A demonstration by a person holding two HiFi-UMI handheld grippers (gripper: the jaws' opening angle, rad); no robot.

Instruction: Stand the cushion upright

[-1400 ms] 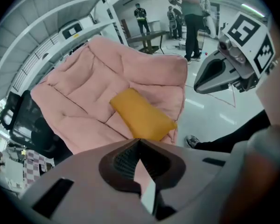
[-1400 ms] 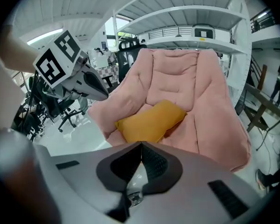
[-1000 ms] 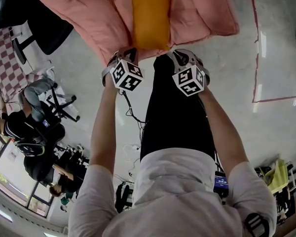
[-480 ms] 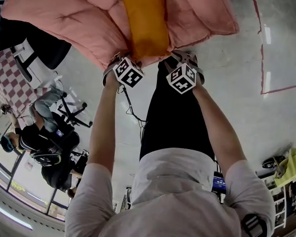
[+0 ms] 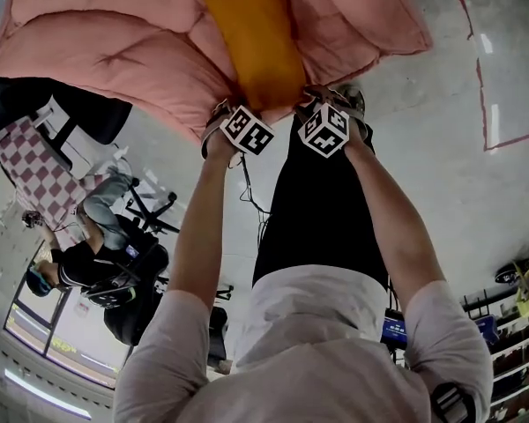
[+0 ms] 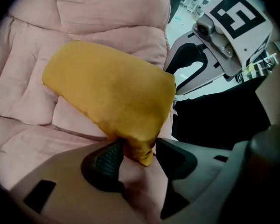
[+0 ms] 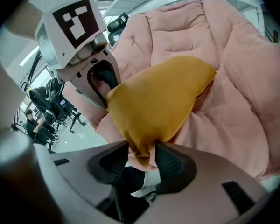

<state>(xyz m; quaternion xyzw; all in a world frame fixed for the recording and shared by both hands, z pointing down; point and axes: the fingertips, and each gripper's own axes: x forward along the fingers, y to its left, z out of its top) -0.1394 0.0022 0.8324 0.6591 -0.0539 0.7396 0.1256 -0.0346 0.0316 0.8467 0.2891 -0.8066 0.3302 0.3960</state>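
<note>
Release step, likely: opening left claw [image 6: 137,154] and right claw [image 7: 142,158], a corner of plump mustard-yellow fabric cushion [image 6: 112,90] between each. Next: withdraw without toppling it.

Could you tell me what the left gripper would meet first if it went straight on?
The left gripper would likely meet the yellow cushion, whose corner sits between its opening jaws.

A: How is it lit?
B: Brightly and evenly, indoors. White glare streaks the glossy grey concrete floor [image 5: 458,148] at the head view's right edge.
A: Any distortion?
B: Heavy fisheye bending. Both gripper views have black rounded corners and a soft, blurred foreground.
</note>
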